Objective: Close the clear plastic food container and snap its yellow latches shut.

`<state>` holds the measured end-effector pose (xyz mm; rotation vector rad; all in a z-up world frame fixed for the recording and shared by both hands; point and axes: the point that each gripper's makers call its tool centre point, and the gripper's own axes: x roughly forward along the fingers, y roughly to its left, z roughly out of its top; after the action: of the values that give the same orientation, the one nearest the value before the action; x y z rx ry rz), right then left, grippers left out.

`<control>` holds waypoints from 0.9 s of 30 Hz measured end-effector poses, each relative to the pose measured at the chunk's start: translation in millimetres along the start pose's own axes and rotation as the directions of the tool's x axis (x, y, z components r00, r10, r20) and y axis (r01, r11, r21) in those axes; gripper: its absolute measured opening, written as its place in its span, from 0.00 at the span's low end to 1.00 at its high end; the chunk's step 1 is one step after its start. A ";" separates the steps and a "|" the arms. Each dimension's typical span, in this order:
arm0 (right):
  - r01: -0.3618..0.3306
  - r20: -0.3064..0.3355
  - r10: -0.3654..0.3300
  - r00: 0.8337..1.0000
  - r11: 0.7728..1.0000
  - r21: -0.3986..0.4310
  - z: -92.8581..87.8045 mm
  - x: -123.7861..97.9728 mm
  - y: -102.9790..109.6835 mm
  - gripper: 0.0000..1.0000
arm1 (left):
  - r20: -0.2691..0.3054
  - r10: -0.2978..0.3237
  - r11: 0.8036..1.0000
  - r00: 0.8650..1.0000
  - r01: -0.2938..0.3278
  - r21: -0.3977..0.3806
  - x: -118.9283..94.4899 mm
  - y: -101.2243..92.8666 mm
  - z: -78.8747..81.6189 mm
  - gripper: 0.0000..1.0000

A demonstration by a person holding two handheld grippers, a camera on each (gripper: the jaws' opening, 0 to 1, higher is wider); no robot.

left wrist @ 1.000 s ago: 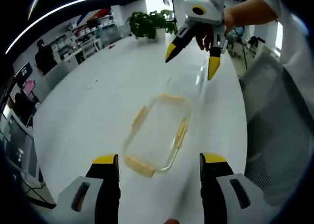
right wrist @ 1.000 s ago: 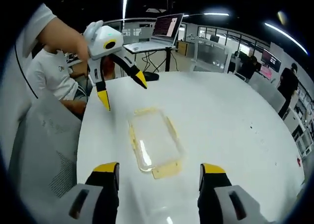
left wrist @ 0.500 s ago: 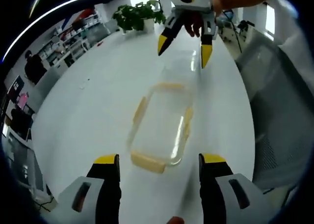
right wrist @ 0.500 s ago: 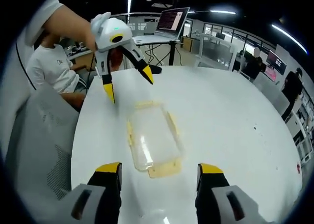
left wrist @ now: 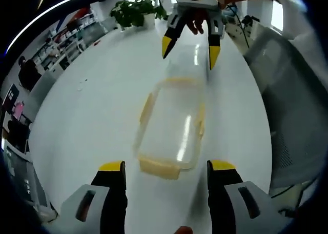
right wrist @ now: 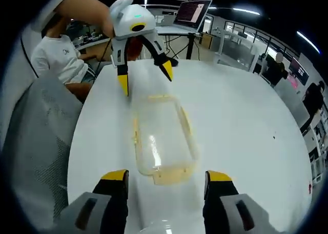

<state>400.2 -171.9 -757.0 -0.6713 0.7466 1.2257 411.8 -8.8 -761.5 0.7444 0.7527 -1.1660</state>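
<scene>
The clear plastic food container (left wrist: 171, 126) lies flat on the white table, its yellow latches (left wrist: 160, 168) splayed outward at the ends and sides. My left gripper (left wrist: 166, 167) is open, its jaws either side of the near end latch and apart from it. My right gripper (left wrist: 189, 52) hangs open above the container's far end. In the right gripper view the container (right wrist: 161, 136) lies lengthwise ahead of my open right gripper (right wrist: 167, 175), and the left gripper (right wrist: 145, 77) hovers open over the opposite end. A faint clear shape (left wrist: 187, 62) shows beyond the container; I cannot tell what it is.
A grey mesh chair (left wrist: 292, 116) stands against the curved table edge (left wrist: 256, 90); the same chair (right wrist: 36, 141) is at the left of the right gripper view. A potted plant (left wrist: 136, 11) sits at the table's far end. A laptop (right wrist: 193, 12) and a seated person (right wrist: 56, 59) are beyond the table.
Both grippers have drawn nearer to the container's two ends and now face each other more squarely over it. The container has stayed where it was. Both grippers stay open.
</scene>
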 end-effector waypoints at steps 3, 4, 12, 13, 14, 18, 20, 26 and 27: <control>-0.004 -0.011 0.004 1.000 1.000 -0.014 -1.2 2.3 -1.0 0.57 | -0.022 0.001 1.000 1.000 -0.001 0.026 4.2 3.3 -5.4 0.63; -0.003 -0.014 0.002 1.000 1.000 -0.018 -1.4 3.1 -2.6 0.57 | -0.028 -0.003 1.000 1.000 0.004 0.028 5.4 3.4 -6.8 0.61; -0.015 -0.038 0.014 0.999 0.999 -0.032 -3.3 11.2 -8.8 0.54 | -0.048 -0.023 0.999 0.999 0.025 0.047 10.5 6.4 -13.2 0.59; -0.019 -0.044 0.017 0.999 0.999 -0.038 -3.7 12.0 -8.4 0.52 | -0.054 -0.027 0.998 0.998 0.030 0.052 11.6 6.6 -13.9 0.59; -0.023 -0.049 0.021 0.999 0.999 -0.045 -4.1 12.9 -8.5 0.51 | -0.058 -0.032 0.998 0.998 0.036 0.058 12.5 6.4 -14.4 0.58; -0.042 -0.057 0.039 0.998 0.998 -0.048 -5.2 17.5 -8.7 0.49 | -0.068 -0.057 0.994 0.996 0.063 0.094 15.8 4.2 -15.9 0.52; -0.043 -0.066 0.039 0.997 0.997 -0.060 -7.3 19.9 -8.8 0.49 | -0.079 -0.058 0.993 0.995 0.066 0.102 19.1 3.9 -19.2 0.54; -0.061 -0.074 0.056 0.996 0.996 -0.065 -10.5 22.6 -7.3 0.49 | -0.100 -0.067 0.988 0.993 0.080 0.130 23.1 5.5 -24.2 0.52; -0.059 -0.077 0.055 0.996 0.996 -0.059 -11.3 23.2 -8.5 0.49 | -0.099 -0.068 0.989 0.993 0.081 0.128 23.5 6.0 -23.9 0.52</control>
<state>410.9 -169.4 -781.9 -0.7544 0.7975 1.2854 419.8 0.3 -793.3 0.8924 0.7931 -1.2642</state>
